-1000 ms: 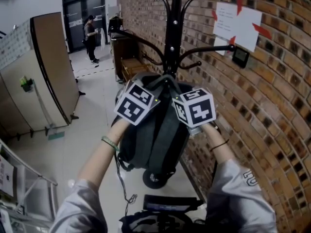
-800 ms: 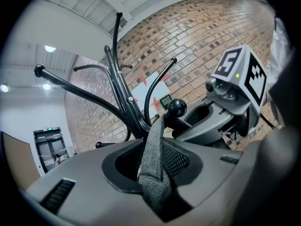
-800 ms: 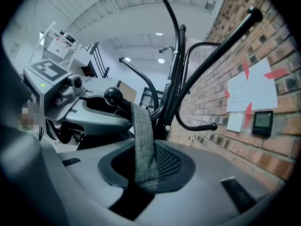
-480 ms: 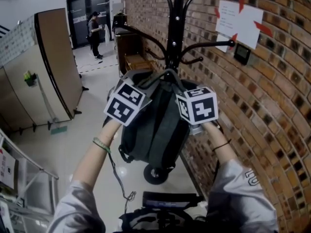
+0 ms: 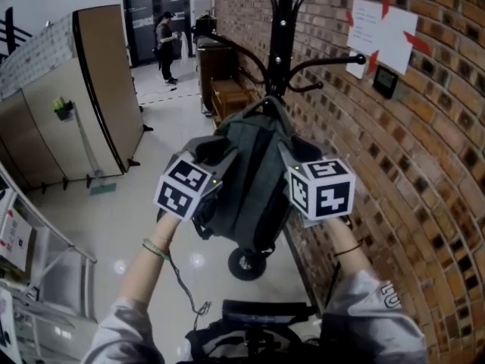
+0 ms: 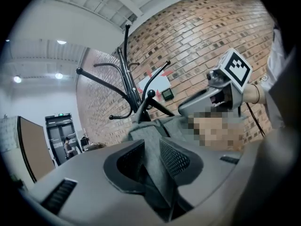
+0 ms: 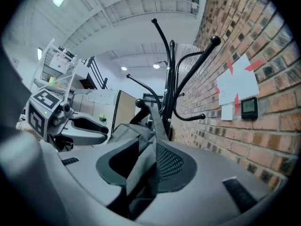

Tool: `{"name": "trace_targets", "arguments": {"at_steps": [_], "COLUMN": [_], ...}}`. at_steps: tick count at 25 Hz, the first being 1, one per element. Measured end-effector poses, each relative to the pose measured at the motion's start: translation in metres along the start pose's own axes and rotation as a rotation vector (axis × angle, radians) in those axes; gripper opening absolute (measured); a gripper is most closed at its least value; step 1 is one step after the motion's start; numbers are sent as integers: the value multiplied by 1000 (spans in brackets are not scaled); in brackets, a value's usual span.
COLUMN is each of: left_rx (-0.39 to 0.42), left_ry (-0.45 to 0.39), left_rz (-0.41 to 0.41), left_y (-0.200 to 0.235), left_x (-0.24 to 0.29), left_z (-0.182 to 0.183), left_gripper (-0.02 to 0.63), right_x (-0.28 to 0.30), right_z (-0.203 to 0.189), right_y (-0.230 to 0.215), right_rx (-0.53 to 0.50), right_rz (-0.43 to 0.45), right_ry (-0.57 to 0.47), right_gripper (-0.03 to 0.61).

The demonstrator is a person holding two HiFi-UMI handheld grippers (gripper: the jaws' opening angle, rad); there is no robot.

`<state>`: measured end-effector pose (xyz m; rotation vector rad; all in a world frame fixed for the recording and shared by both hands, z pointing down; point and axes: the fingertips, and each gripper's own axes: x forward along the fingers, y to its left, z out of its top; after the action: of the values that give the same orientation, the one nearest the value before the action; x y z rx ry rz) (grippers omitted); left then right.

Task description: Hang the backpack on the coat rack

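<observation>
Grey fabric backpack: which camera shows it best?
The head view: it shows most of the grey fabric backpack hanging on the black metal coat rack. The left and right gripper views each show only a grey strap close up, plus the pack's top.

left gripper (image 6: 149, 158) fingers (image 6: 177, 158) closing, right gripper (image 7: 146, 163) opening, a strap (image 6: 150, 135) between each; arms (image 5: 151, 258) extended.

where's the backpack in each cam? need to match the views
Head view: backpack at centre, hung on the coat rack.
Left gripper view: backpack at bottom centre, its grey strap in the foreground.
Right gripper view: backpack at bottom centre, strap running up toward the rack.
Shared landmark: the white wall note with red tape, at upper right, centre and right.
</observation>
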<state>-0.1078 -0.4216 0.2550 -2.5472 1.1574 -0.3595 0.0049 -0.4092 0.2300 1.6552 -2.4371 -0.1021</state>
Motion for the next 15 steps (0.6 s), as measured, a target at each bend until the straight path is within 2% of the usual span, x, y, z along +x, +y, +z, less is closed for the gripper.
{"name": "trace_targets", "arguments": {"at_steps": [2,4,6,11,15], "left_rx": [-26,-78,-156,-312,-370], "left_ry": [19,32,29,55,130], "left_rz": [8,18,28,54,78], "left_y": [-17,-38,-61,-129,-194], "left_x": [-9,-17,-25,-41,-54], "left_z": [-17,-34,-49,-85,-120], "left_gripper": [66,61,61,37,37], "right_x": [-13,-28,-45,-88,-124], "right_z": [-20,-44,-71,-132,-177], "right_y": [9,17,23,30,33], "right_rx": [34,69,79,115,184], "right_rz": [51,102,137,195,241], "right_ry": [-6,-13,-15,16,44], "right_gripper": [111,52,21,14,14]}}
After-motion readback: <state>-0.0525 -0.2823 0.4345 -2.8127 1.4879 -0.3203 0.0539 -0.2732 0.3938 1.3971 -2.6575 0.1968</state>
